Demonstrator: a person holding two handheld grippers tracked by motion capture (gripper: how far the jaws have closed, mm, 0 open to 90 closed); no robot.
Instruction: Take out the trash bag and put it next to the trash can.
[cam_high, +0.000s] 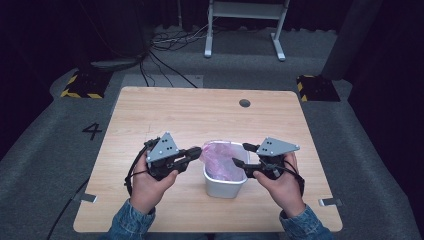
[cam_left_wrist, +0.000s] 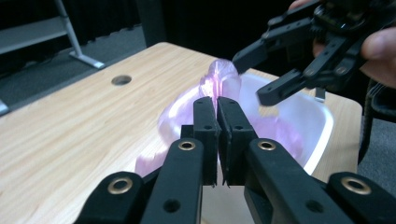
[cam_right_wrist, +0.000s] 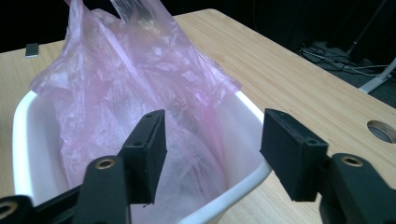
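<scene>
Pink bag (cam_high: 220, 159) sitting half inside a small white bin (cam_high: 223, 187) near the front middle of the bench (cam_high: 165, 112), bin's long axis running roughly 12 to 6 in the high view. Upper part of the bag bunched up and rising above the rim on the 9–10 o'clock side, lower part slumped down inside.

Left hand-held gripper (cam_high: 196, 151) coming in from 9 o'clock, pressed together on a fold of the bag (cam_left_wrist: 219, 84) right at that raised edge. Clear in the left gripper view: both pads (cam_left_wrist: 205, 116) tight on a thin pink ridge, film pulled taut up and away from the bin (cam_left_wrist: 322, 121).

Right hand-held gripper (cam_high: 239, 162) over at 3 o'clock, spread wide, gripping nothing. In its own view, one jaw hanging over the bin's inside in front of the bag (cam_right_wrist: 140, 93), the other outside the rim (cam_right_wrist: 254, 172) over the bench. So looks lined up to straddle the wall or grab loose film on that side.

Probably next: right side closing on the free edge of the bag, since that one sits nearer the slack plastic, then spreading the mouth over the rim. Just a guess though.

Nothing much in the way. Bench otherwise bare apart from a cable hole (cam_high: 244, 103) at 12 o'clock, well apart. Main risk: thin film slipping or tearing, or the light bin tipping if pulled sideways.
</scene>
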